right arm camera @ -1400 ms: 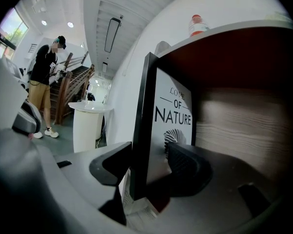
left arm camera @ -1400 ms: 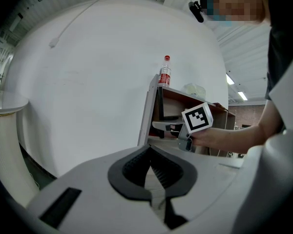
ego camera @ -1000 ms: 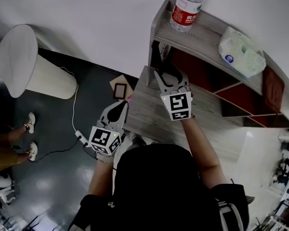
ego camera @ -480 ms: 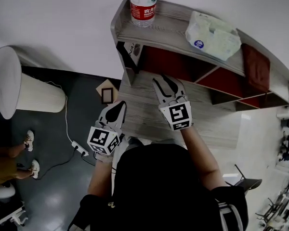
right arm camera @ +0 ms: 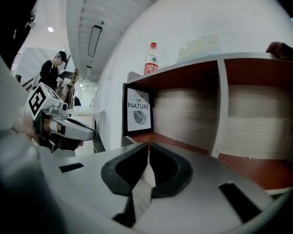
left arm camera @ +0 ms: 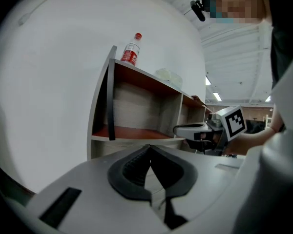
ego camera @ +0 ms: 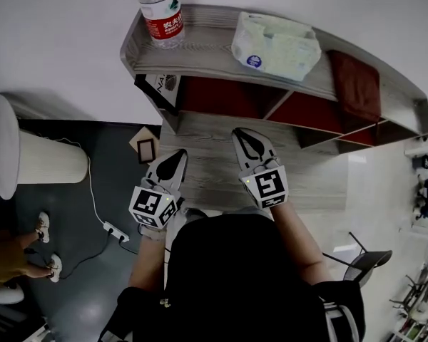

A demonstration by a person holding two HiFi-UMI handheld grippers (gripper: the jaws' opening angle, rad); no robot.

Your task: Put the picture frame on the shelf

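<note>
Black picture frame (right arm camera: 138, 112) stands in the wooden shelf's (ego camera: 200, 55) left end compartment, print facing out for display. I judge it placed, so my right gripper (ego camera: 241, 134), jaws closing empty, and shut, empty left gripper (ego camera: 178, 155) hang clear.

Grey wood shelf unit with red-lined compartments (ego camera: 207, 48) sits at the back of the grey wood desk (ego camera: 207, 169), against the wall. On its top board: clear plastic water bottle with red label (ego camera: 161, 16) at the left end, white soft tissue pack (ego camera: 274, 46) mid, dark red folded cloth (ego camera: 355, 84) right. Black-rimmed picture frame with leaf print (right arm camera: 138, 110) stands in the leftmost compartment, at its left end. On the floor left of the desk: small dark frame on a cardboard square (ego camera: 146, 149), white cylinder (ego camera: 36, 159) further left, white power strip (ego camera: 115, 231) nearer the person.
</note>
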